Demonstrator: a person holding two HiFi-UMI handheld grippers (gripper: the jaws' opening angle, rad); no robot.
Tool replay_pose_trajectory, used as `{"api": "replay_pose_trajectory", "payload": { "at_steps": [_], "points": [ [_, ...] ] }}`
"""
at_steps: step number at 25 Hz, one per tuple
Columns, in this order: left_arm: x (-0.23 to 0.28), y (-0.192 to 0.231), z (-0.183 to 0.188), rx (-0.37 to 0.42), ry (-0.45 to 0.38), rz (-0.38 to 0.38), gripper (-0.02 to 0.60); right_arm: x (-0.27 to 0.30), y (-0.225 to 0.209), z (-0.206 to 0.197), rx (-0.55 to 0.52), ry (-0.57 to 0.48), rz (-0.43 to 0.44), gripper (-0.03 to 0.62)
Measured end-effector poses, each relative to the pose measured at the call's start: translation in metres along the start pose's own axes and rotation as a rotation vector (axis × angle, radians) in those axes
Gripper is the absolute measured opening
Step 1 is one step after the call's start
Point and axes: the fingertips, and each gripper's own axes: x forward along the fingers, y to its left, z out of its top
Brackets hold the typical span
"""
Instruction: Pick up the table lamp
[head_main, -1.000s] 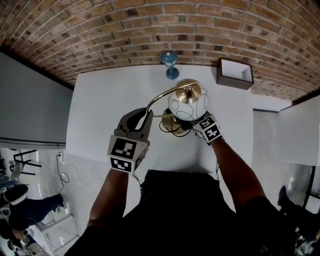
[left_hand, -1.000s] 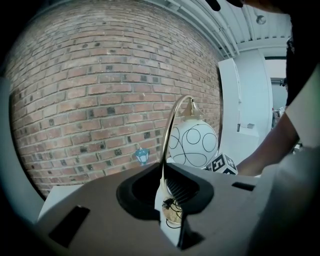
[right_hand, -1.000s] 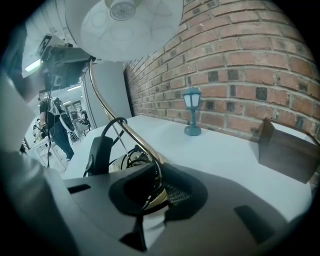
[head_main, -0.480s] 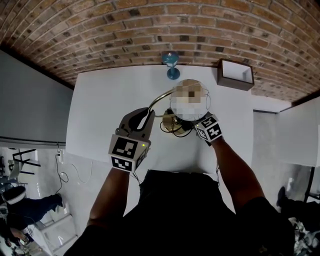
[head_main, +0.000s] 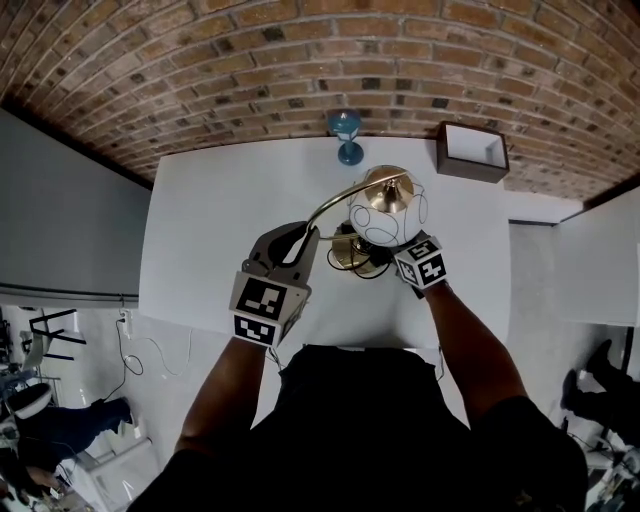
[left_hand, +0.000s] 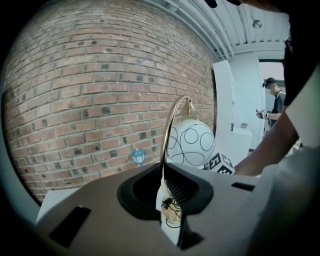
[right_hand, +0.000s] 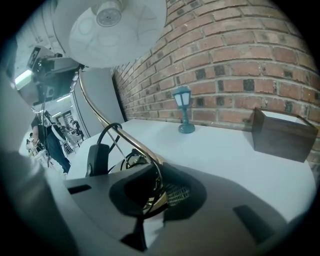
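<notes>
Okay, you're clamping the left gripper (head_main: 308, 236) on the curved brass stem (left_hand: 168, 142) of the table lamp (head_main: 388, 212) and the right gripper (right_hand: 152, 200) on its base (head_main: 350, 256) at the middle of the white table (head_main: 215, 215), so be lifting both evenly, holding the globe upright.

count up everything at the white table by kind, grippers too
brass arc table lamp with white globe shade: 1
small blue lantern-shaped figurine: 1
brown open box with a white inside: 1
grey handheld grippers with marker cubes: 2, the left gripper and the right gripper, both clamped on the lamp
total: 5
</notes>
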Motion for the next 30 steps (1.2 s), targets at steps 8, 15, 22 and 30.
{"api": "replay_pose_trajectory", "payload": {
  "at_steps": [8,15,22,30],
  "points": [
    [-0.008,0.017,0.008,0.003,-0.035,-0.063,0.034,-0.013,0.019,0.003,0.024,-0.02,-0.055,0.043],
    [-0.033,0.018,0.026,0.062,-0.072,-0.149,0.034,-0.035,0.044,0.017,0.047,-0.05,-0.11,0.044],
    [-0.07,0.025,0.046,0.071,-0.116,-0.237,0.034,-0.064,0.081,0.037,0.064,-0.098,-0.15,0.044],
    [-0.107,0.03,0.061,0.093,-0.14,-0.302,0.034,-0.085,0.123,0.051,0.1,-0.142,-0.191,0.044]
  ]
}}
